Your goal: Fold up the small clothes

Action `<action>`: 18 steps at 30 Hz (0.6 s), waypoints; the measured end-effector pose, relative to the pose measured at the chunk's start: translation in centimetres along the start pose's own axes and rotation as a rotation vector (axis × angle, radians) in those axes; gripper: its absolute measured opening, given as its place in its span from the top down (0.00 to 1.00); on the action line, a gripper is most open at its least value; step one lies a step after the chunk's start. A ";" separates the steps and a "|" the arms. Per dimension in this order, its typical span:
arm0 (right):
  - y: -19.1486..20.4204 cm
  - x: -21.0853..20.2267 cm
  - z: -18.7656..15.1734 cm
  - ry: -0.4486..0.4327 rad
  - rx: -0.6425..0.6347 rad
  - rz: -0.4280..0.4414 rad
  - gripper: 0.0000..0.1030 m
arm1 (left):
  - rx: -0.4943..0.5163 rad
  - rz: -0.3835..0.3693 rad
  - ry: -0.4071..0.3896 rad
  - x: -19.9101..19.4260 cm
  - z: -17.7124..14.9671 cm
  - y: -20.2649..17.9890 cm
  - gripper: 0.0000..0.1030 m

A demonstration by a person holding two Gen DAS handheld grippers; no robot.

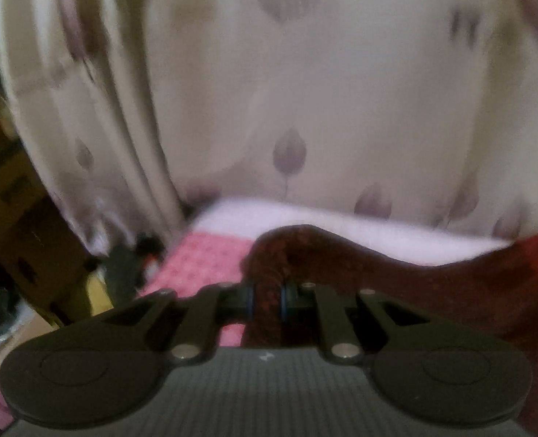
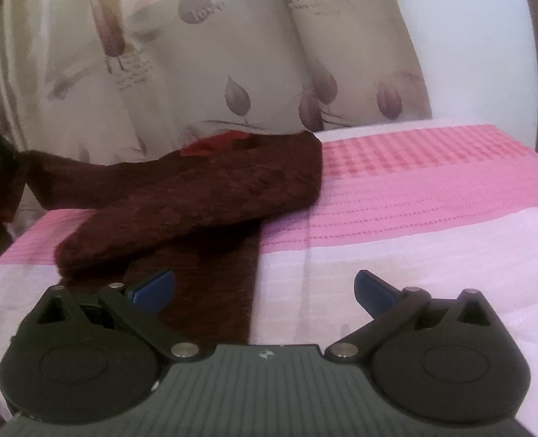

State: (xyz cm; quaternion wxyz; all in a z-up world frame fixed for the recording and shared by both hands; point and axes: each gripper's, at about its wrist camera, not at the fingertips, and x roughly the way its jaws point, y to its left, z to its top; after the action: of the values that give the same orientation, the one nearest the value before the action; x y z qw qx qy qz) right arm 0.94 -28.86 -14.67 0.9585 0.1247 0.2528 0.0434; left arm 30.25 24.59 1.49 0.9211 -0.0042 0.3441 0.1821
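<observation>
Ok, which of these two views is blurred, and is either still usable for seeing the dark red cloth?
Left wrist view: motion-smeared all over, curtain soft, yet the left tongs visibly pinch the dark red cloth. Right wrist view: much sharper, cloth weave and pink cover stripes readable, fisheye bending the edges, right tongs open.

The bed (image 2: 433, 196) lies bare on its right half, from the near edge to the wall behind, so tongs can pass there freely. The left half is taken by the dark red knit garment (image 2: 196, 196), folded over itself and stretched off to the left. Close behind the bed hangs a flowered curtain (image 2: 232, 54), closing off the far side. Left of the bed, in the left wrist view, cardboard boxes (image 1: 21, 218) and blurred dark clutter crowd the floor.
</observation>
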 end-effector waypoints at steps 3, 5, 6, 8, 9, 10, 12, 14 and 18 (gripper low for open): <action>-0.2 0.6 -0.1 0.020 -0.005 -0.017 0.00 | -0.144 -0.129 0.093 3.7 -0.4 3.3 0.88; -0.3 1.0 -0.1 0.029 -0.023 -0.031 0.00 | -0.275 -0.225 0.178 5.6 -0.8 6.1 0.87; -0.3 1.2 -0.2 0.036 -0.030 -0.037 0.00 | -0.341 -0.241 0.192 6.3 -1.1 7.6 0.87; -0.3 1.5 -0.3 0.054 -0.036 -0.044 0.00 | -0.410 -0.269 0.189 6.6 -1.5 9.9 0.79; -0.4 1.6 -0.4 0.061 -0.035 -0.047 0.00 | -0.428 -0.256 0.179 6.5 -1.7 10.9 0.79; -0.4 1.8 -0.5 0.068 -0.034 -0.050 0.00 | -0.433 -0.227 0.152 6.1 -1.6 11.6 0.79; -0.2 2.0 -0.5 0.080 -0.037 -0.052 0.00 | -0.424 -0.177 0.069 4.7 -1.5 13.1 0.76; 0.1 2.0 -0.5 0.079 -0.043 -0.047 0.00 | -0.469 -0.157 0.023 3.9 -1.7 15.8 0.48; 0.9 1.9 -0.5 0.075 -0.066 -0.028 0.00 | -0.414 -0.203 0.002 1.0 -3.0 16.4 0.39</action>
State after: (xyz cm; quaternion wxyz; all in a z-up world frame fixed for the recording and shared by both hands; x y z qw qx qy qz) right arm 2.31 -27.58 -15.72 0.9524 0.0876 0.2888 0.0431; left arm 23.45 39.83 0.50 0.9138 -0.2280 0.2980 0.1553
